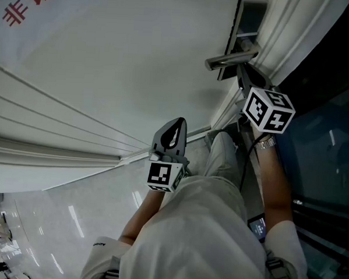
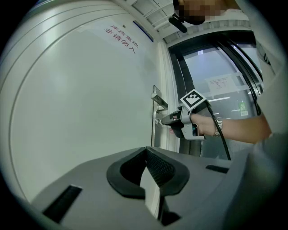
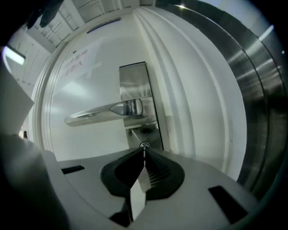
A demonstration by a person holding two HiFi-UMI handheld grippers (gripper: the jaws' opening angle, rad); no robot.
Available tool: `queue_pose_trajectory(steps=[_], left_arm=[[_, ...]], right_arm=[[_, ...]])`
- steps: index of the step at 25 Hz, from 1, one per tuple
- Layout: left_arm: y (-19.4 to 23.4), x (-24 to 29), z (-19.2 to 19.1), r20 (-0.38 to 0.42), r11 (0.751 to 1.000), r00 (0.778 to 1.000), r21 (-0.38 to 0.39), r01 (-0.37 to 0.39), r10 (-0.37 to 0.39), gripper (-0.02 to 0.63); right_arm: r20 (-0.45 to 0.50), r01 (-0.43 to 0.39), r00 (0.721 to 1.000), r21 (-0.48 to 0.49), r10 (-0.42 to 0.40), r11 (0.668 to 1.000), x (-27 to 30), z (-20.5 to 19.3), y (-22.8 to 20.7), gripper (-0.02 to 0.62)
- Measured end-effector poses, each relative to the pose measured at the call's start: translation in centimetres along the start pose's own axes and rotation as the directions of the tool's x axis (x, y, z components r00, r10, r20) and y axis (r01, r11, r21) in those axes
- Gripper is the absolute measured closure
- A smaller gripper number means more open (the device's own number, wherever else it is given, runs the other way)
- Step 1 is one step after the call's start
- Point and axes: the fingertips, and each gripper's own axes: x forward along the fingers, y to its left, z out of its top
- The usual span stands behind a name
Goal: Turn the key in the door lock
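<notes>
A silver lever handle sits on a steel lock plate at the edge of the white door. Below the handle is the round lock cylinder. My right gripper is shut on the thin key, whose blade is in the cylinder. In the head view the right gripper reaches in under the handle. My left gripper hangs back from the door, shut and holding nothing. In its own view the left gripper faces the door, with the right gripper at the lock beyond it.
The white door frame runs beside the lock plate, with a dark glass panel past it. Red lettering is printed on the door. The person's legs stand on a glossy floor close to the door.
</notes>
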Motion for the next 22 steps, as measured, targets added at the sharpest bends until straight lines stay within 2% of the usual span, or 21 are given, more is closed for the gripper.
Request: queue_pose_trajectory(steps=[3, 7, 9, 13, 16, 19, 22], left_arm=[[0.1, 0.0, 0.1, 0.001, 1.000, 1.000, 0.001, 0.001, -0.001, 0.597], [0.1, 0.1, 0.2, 0.003, 1.000, 1.000, 0.000, 0.010, -0.010, 0.597], [0.1, 0.1, 0.2, 0.002, 1.000, 1.000, 0.002, 0.011, -0.011, 0.597], [0.0, 0.1, 0.3, 0.006, 1.000, 1.000, -0.001, 0.014, -0.014, 0.597], [0.0, 0.2, 0.1, 0.001, 1.000, 1.000, -0.001, 0.015, -0.015, 0.597], [0.1, 0.2, 0.0, 0.000, 1.000, 1.000, -0.001, 0.017, -0.017, 0.597], [0.2, 0.1, -0.2, -0.013, 1.000, 1.000, 0.000, 0.015, -0.015, 0.597]], right_arm=[[0.012, -0.039, 0.999, 0.165, 0.038, 0.985, 0.0, 0.0, -0.3, 0.588], [0.035, -0.084, 0.996, 0.336, 0.076, 0.938, 0.0, -0.2, -0.6, 0.588], [0.047, -0.110, 0.994, 0.415, 0.100, 0.903, 0.0, -0.2, -0.7, 0.588], [0.077, -0.164, 0.986, 0.576, 0.146, 0.801, 0.0, -0.2, -0.9, 0.588], [0.091, -0.187, 0.981, 0.649, 0.169, 0.737, -0.1, -0.4, -1.1, 0.586], [0.097, -0.198, 0.979, 0.680, 0.181, 0.706, 0.0, -0.5, -1.2, 0.586], [0.114, -0.217, 0.974, 0.718, 0.195, 0.661, 0.1, -0.5, -1.2, 0.586]])
